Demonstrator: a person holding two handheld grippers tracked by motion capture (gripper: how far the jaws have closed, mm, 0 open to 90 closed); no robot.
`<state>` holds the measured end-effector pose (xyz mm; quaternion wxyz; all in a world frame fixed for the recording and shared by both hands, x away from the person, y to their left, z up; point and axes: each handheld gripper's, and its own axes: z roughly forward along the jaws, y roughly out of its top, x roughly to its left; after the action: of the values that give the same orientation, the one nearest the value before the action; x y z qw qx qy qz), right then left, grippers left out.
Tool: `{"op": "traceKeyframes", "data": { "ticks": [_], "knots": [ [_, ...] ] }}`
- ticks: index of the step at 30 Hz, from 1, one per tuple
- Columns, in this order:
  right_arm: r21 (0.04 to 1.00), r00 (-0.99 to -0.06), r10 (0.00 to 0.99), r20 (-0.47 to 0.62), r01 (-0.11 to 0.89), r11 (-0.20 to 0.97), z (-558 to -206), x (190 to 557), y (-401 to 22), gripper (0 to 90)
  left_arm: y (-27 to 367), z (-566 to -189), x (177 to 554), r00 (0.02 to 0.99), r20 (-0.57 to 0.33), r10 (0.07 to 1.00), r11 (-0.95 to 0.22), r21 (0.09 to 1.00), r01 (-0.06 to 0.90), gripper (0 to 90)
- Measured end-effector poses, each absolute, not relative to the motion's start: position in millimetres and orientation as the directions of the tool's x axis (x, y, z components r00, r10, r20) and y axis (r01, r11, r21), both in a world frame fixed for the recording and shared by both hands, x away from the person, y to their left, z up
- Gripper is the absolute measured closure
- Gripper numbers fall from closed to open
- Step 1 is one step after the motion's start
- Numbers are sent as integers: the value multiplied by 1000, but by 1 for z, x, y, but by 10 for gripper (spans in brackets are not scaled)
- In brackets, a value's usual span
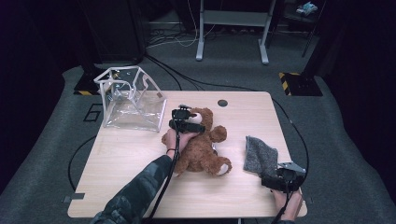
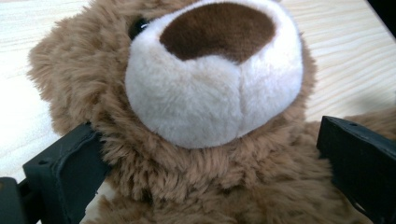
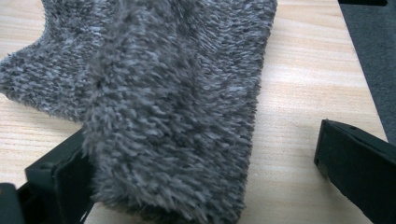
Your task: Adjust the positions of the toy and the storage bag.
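A brown teddy bear lies on its back in the middle of the wooden surface, and everything else can be placed from it. The left tongs sit over the bear's head and neck; in the left gripper view the jaws stand spread on either side of the neck, the left one brushing the fur, the right one just off it, so nothing is pinched yet. To the right of the bear, near the surface's right edge, lies a grey fuzzy knitted piece, likely a small hat or sock. The right tongs rest at its near end, jaws spread wide, one jaw partly under the knit's edge, the other well clear of it. Beyond the bear to the left stands a clear plastic box with white trim. Judged from this, the work looks barely begun: both things are approached, neither is gripped or lifted, and the knit is still apart from the bear. No brand, label or readable writing shows on the bear, knit or box
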<state>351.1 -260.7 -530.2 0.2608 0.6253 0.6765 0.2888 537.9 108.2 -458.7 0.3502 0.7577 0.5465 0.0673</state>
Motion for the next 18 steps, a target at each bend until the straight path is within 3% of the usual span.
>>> {"op": "traceKeyframes", "data": {
  "ticks": [12, 18],
  "knots": [
    [720, -80, 997, 8, 692, 50, -531, 351, -260, 0, 102, -476, 543, 402, -293, 867, -168, 589, 791, 15],
    [721, -78, 997, 8, 692, 49, -531, 351, -260, 0, 101, -480, 539, 428, -291, 856, -178, 612, 771, 265]
  ]
}}
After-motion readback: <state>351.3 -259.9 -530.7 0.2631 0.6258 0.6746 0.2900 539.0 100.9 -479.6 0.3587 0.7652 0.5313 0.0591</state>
